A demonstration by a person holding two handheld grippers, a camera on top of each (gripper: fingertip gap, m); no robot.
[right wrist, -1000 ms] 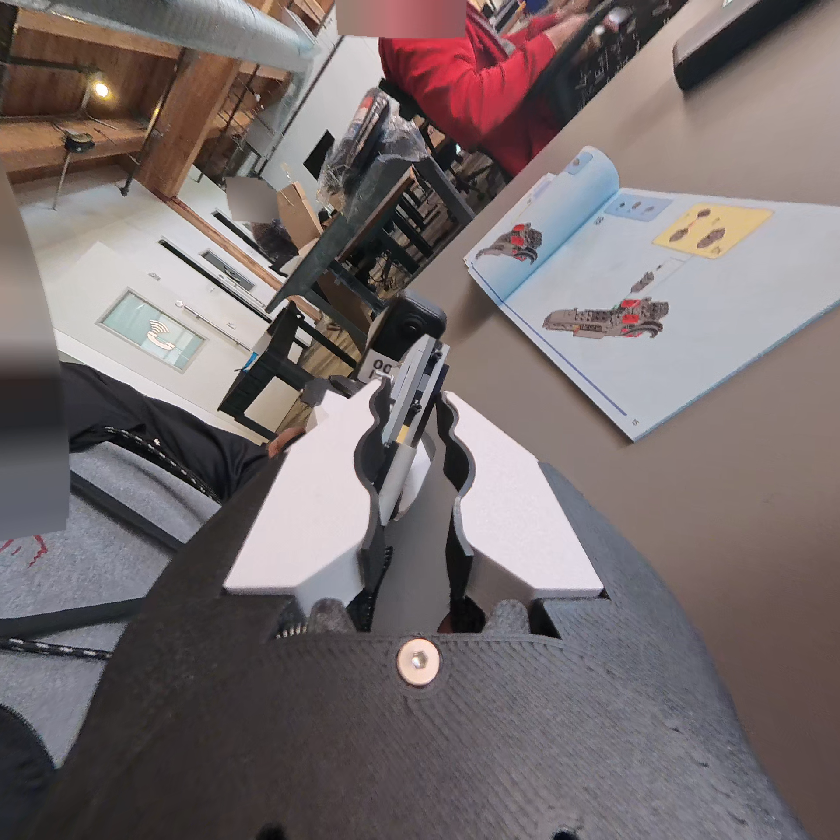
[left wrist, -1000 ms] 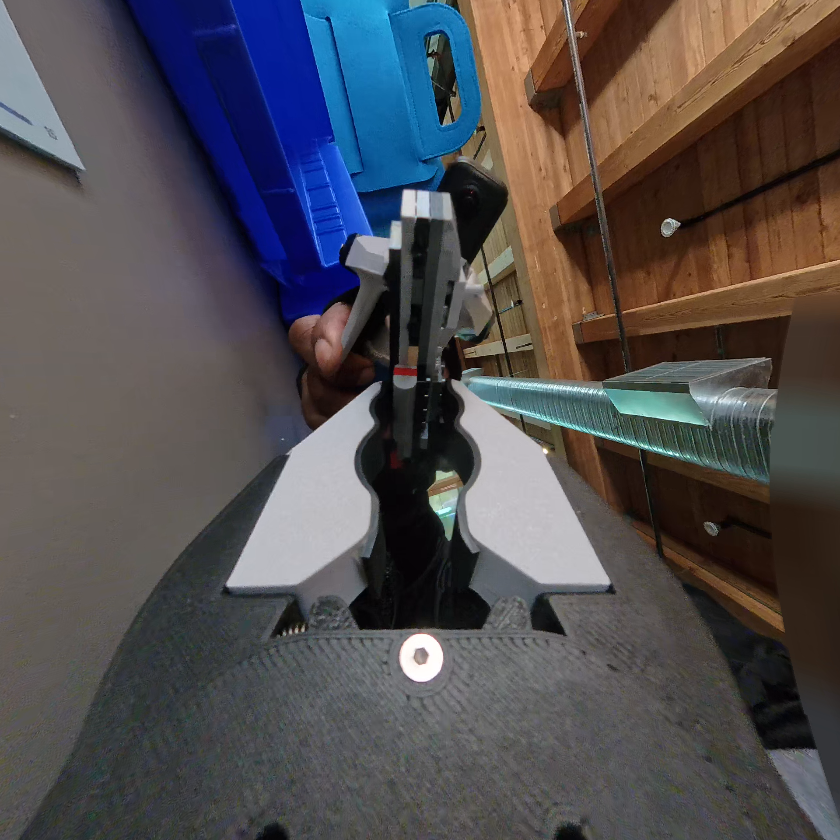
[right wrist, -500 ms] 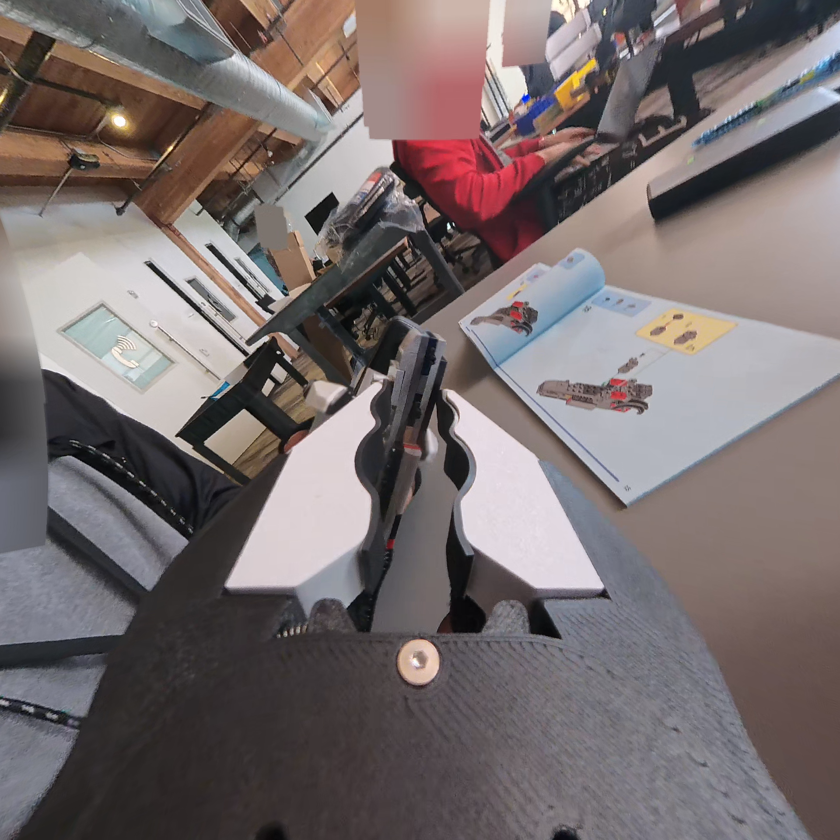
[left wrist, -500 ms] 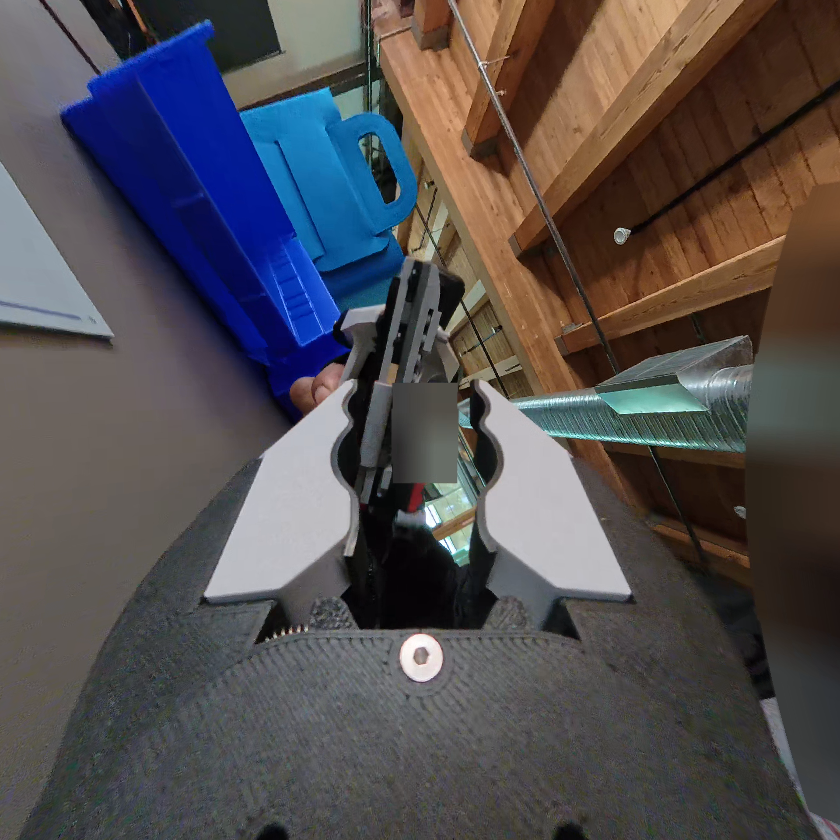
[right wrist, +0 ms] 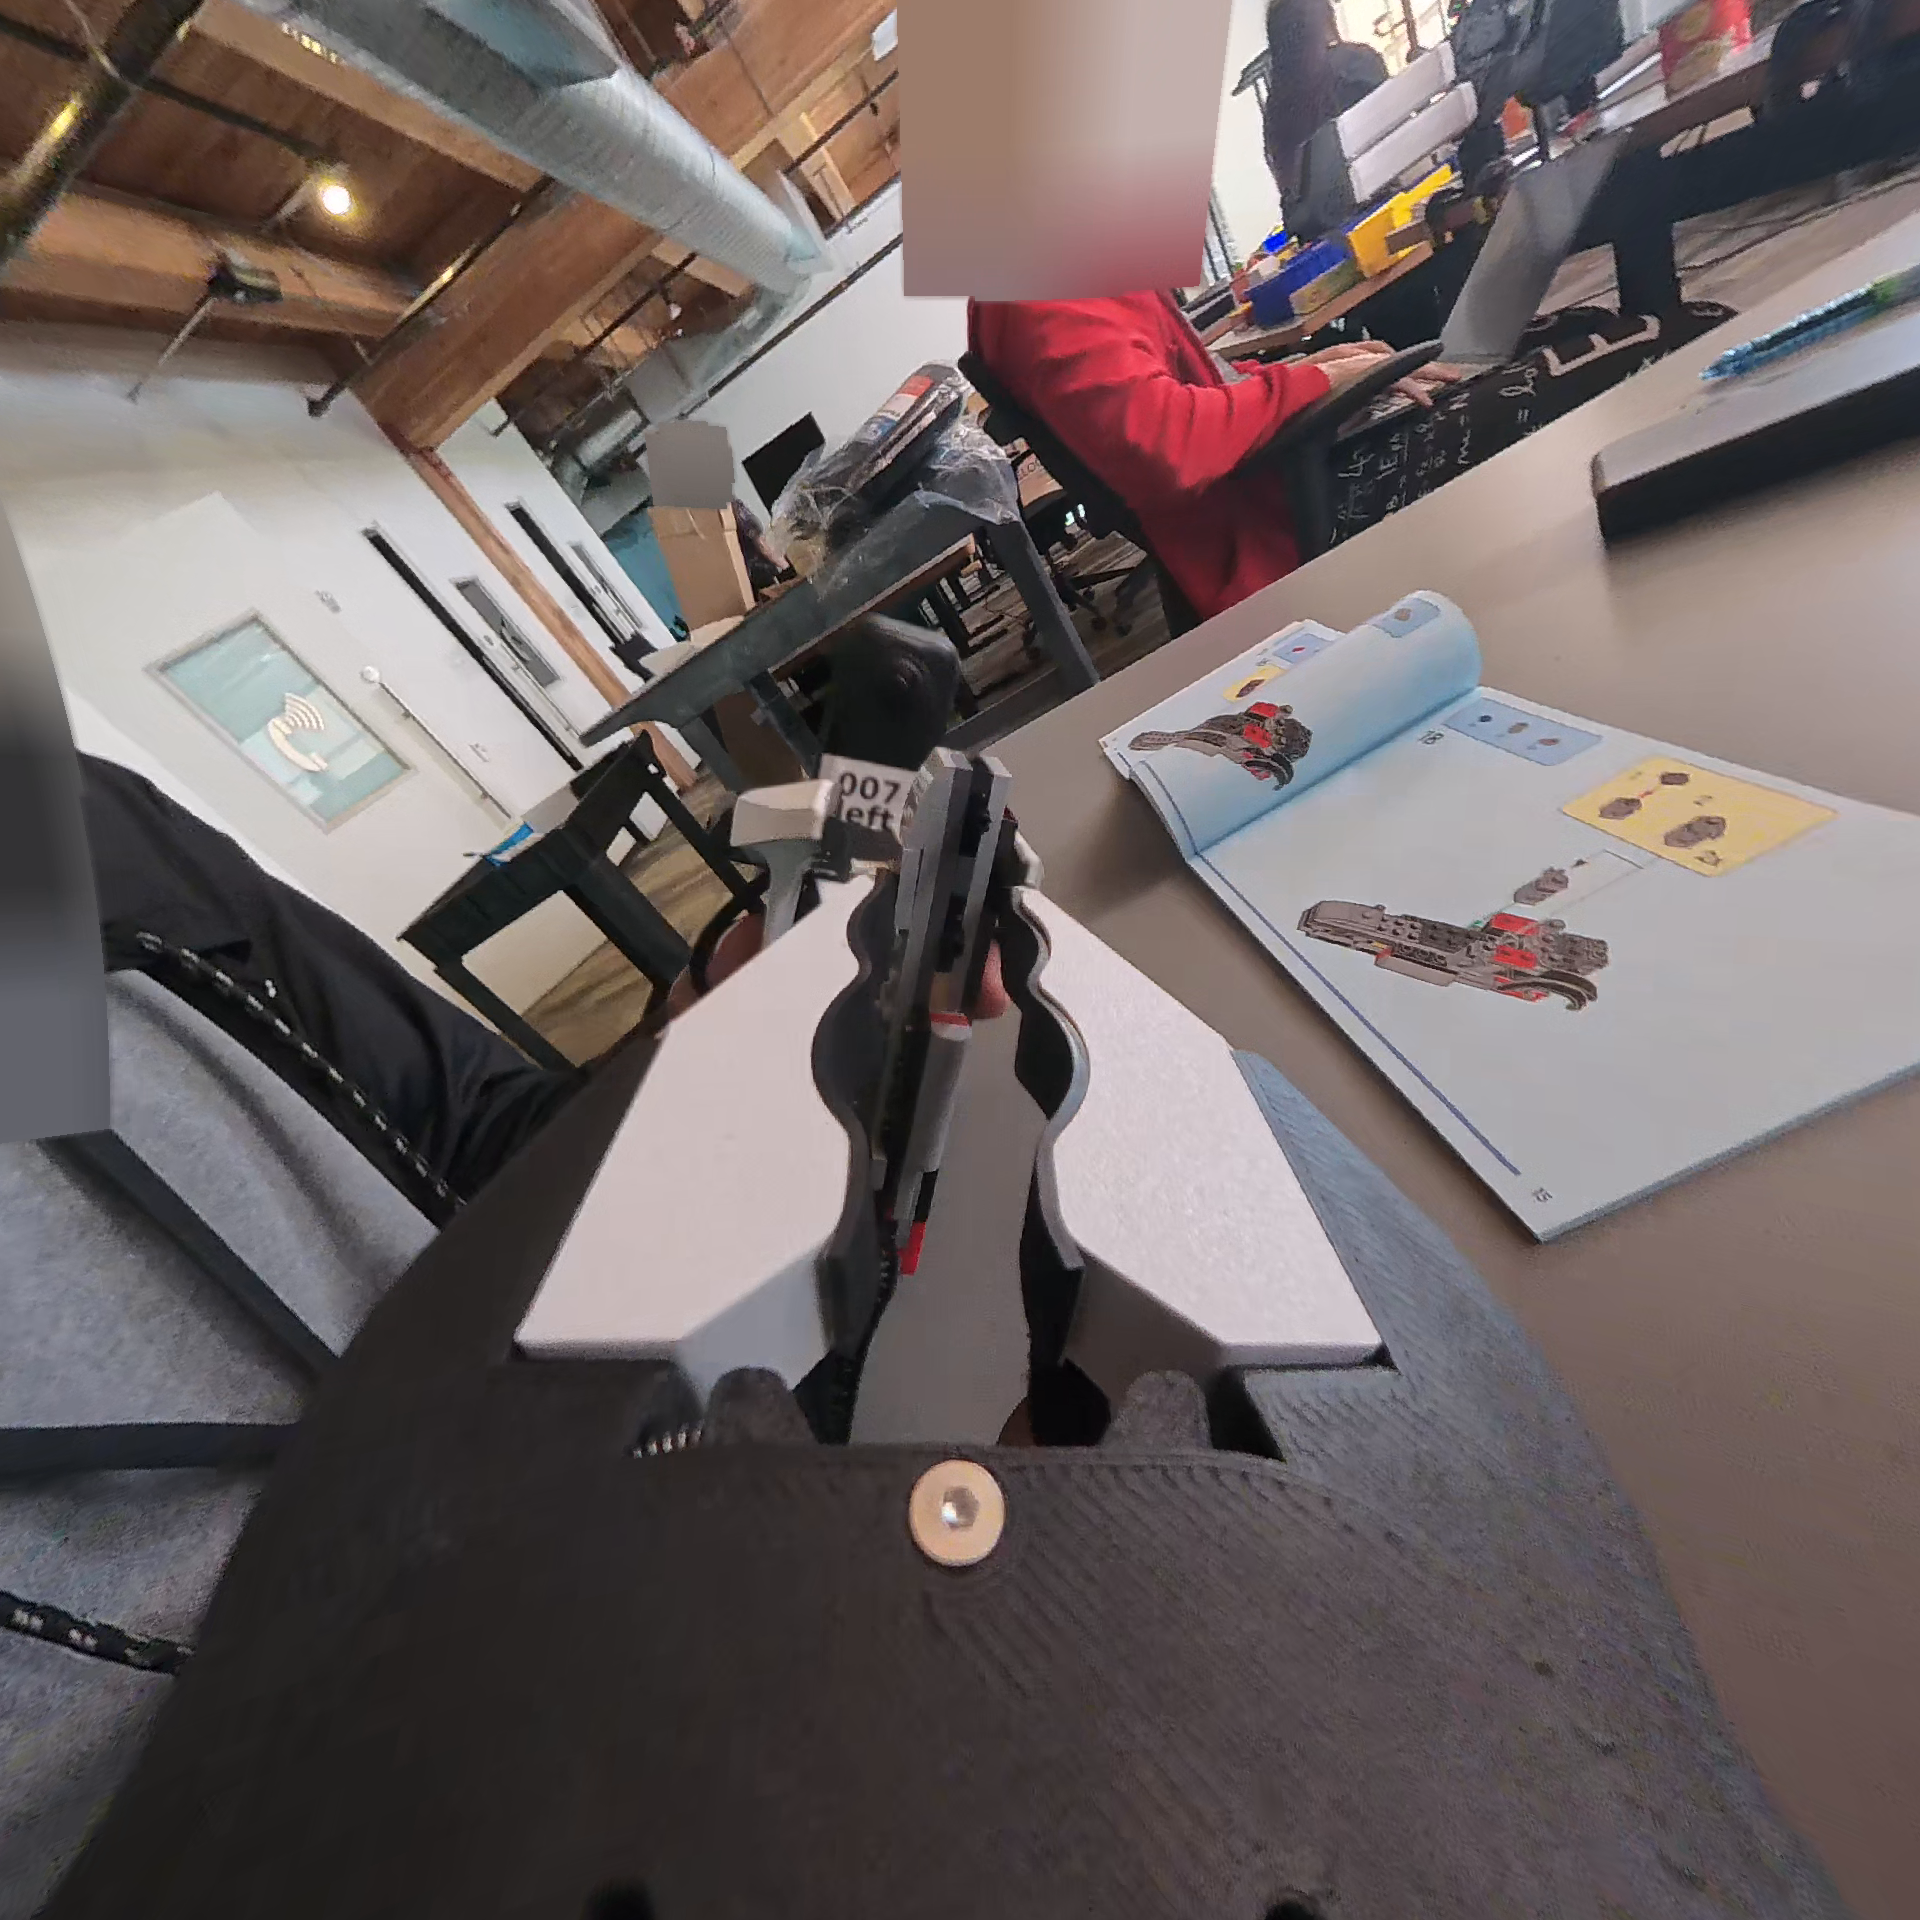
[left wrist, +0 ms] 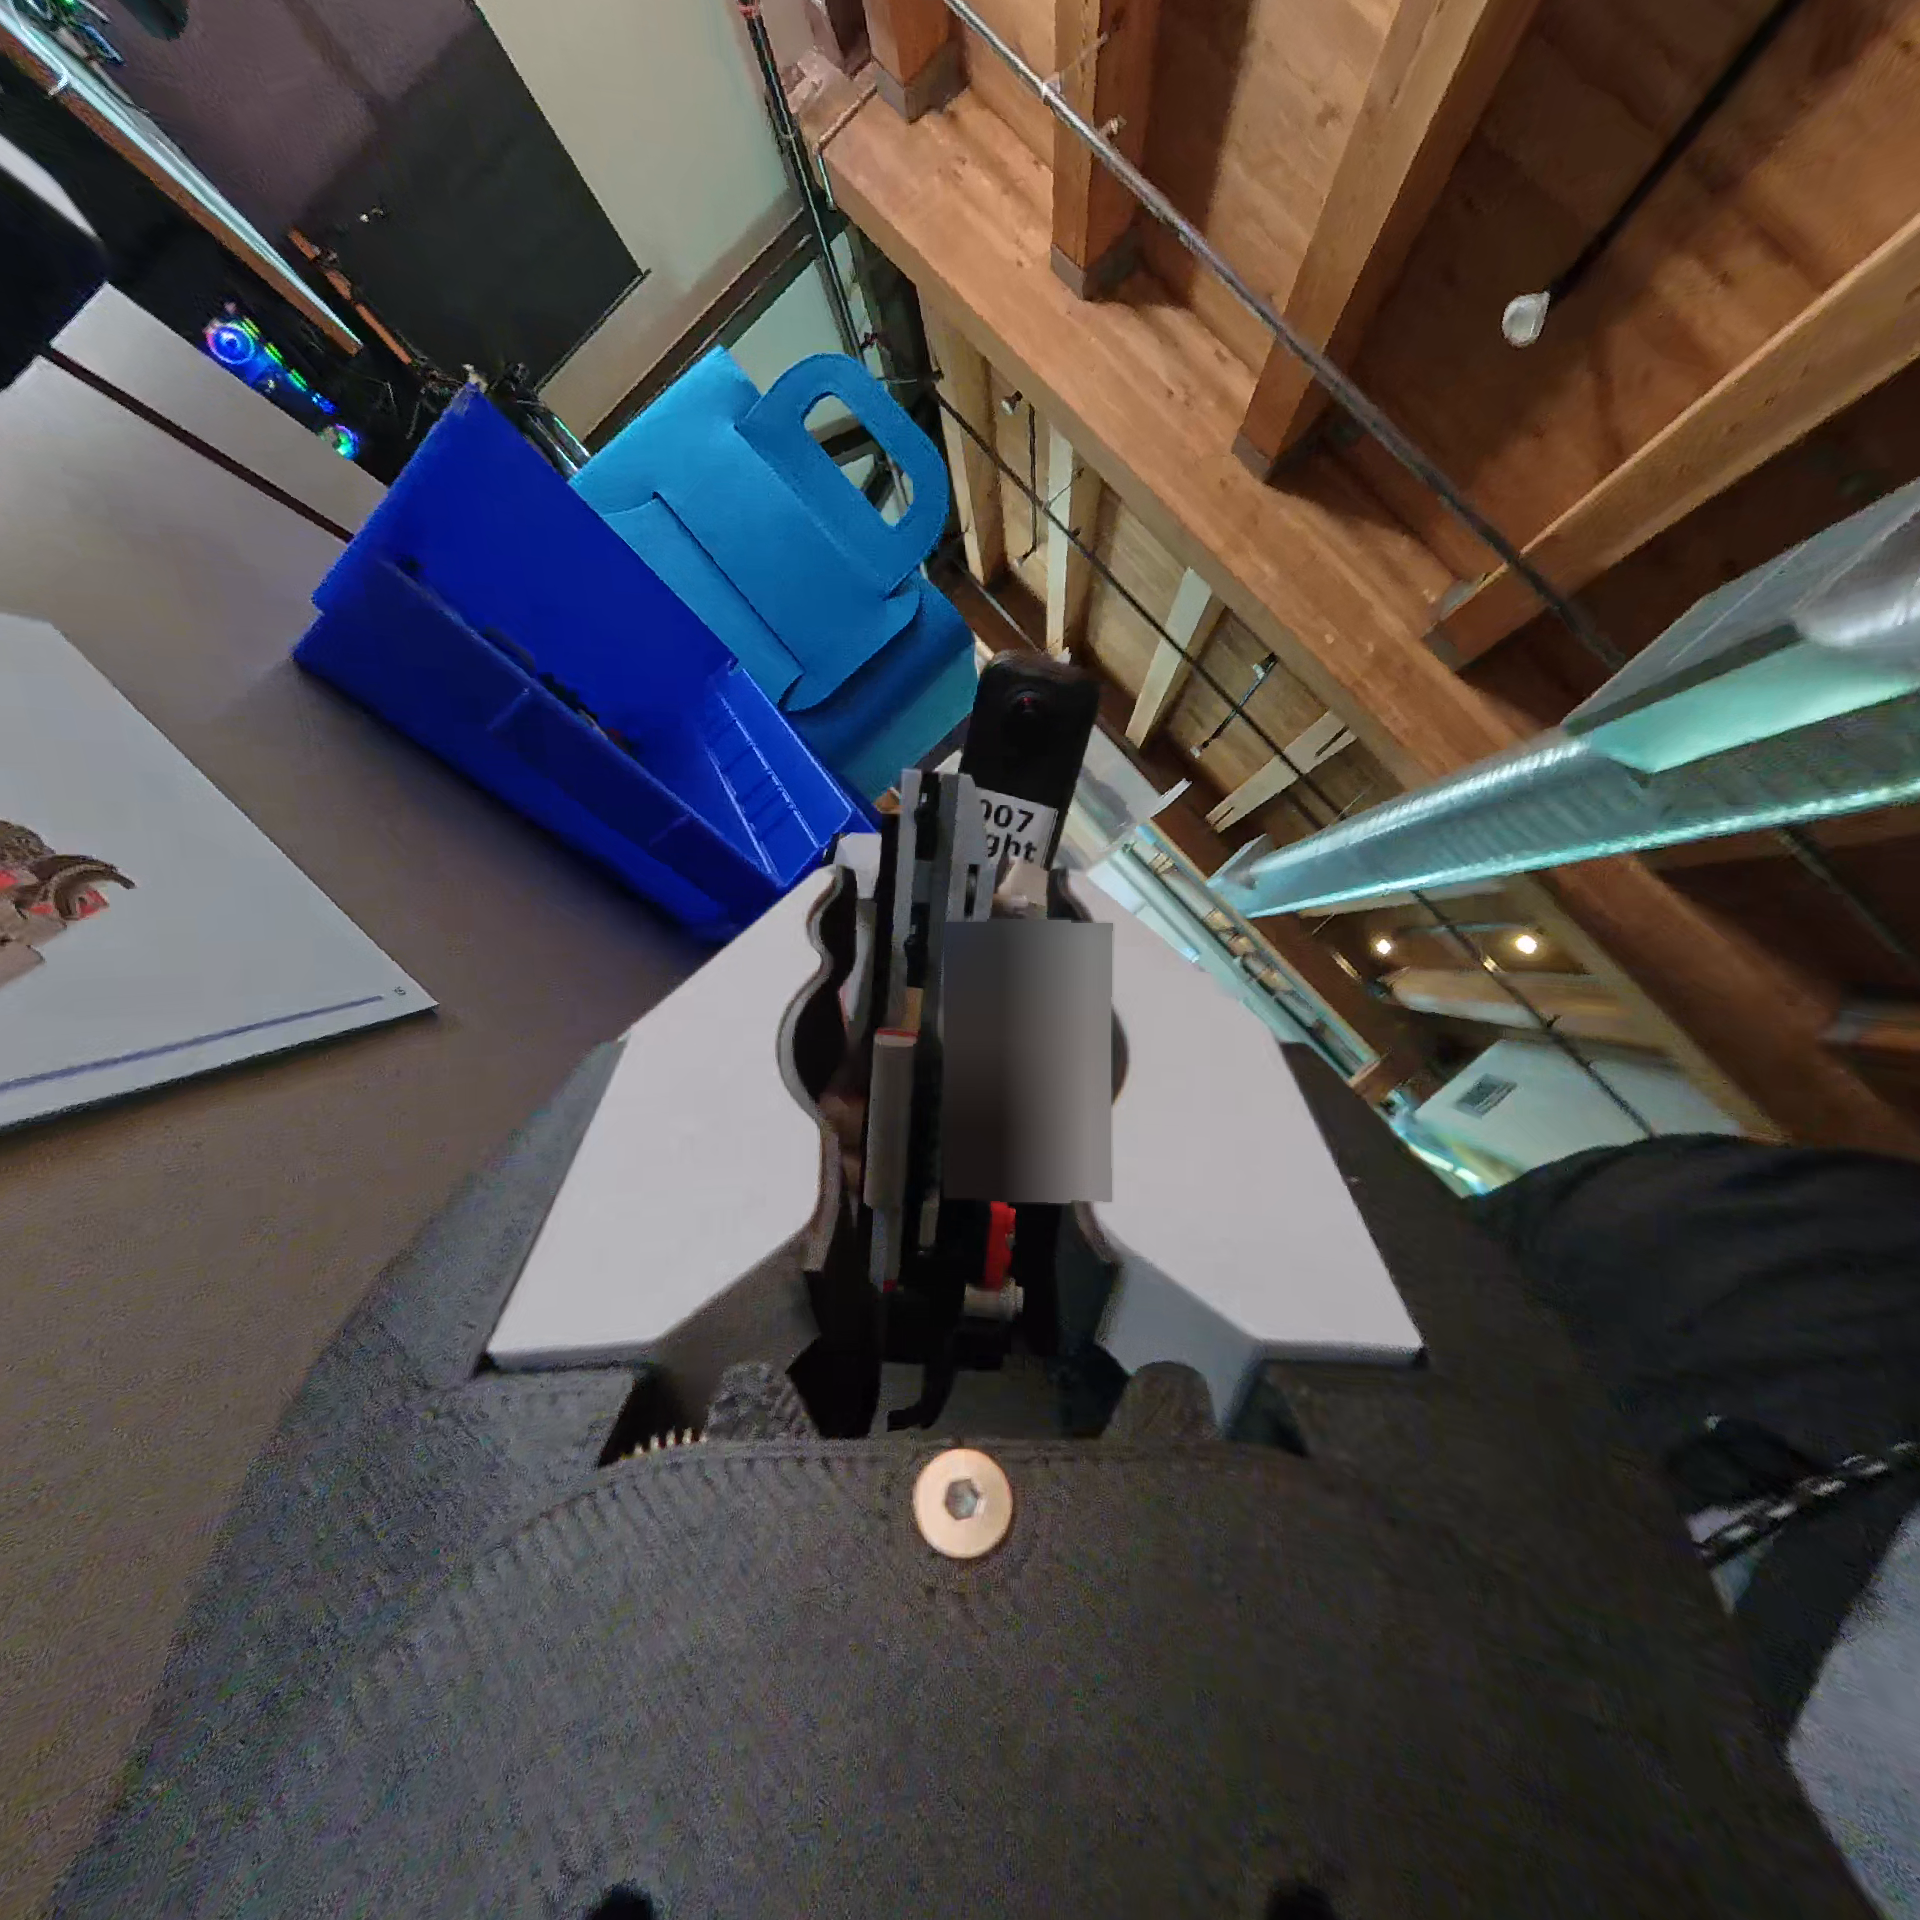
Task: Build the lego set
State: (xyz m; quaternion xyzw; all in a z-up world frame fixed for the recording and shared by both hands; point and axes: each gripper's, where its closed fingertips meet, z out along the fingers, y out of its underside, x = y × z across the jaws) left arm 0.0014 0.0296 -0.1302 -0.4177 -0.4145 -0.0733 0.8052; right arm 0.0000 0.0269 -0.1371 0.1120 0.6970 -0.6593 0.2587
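A slim grey and black lego build with red bits (right wrist: 945,883) stands on edge between the fingers of my right gripper (right wrist: 951,914), which is shut on it above the brown table (right wrist: 1714,1507). My left gripper (left wrist: 961,894) faces it from the other side. The same build (left wrist: 914,935) stands between its fingers, which are spread wider than the build. In the right wrist view one left fingertip (right wrist: 779,816) stands clear of the build. A blurred patch hides part of the left gripper's gap.
An open instruction booklet (right wrist: 1558,935) lies on the table to the right; it also shows in the left wrist view (left wrist: 156,935). A blue bin (left wrist: 540,644) and a light blue box (left wrist: 790,561) stand behind. A dark flat device (right wrist: 1766,436) lies farther off. A person in red (right wrist: 1122,416) sits at another table. The grippers are tip to tip, or close to it. Left tips and right tips are each some 35 centimetres from the dark flat device (right wrist: 1766,436).
My left gripper let go of the build, opening wide and then narrowing a little around it. My right gripper kept its hold. Both grippers tilted, swinging the views.
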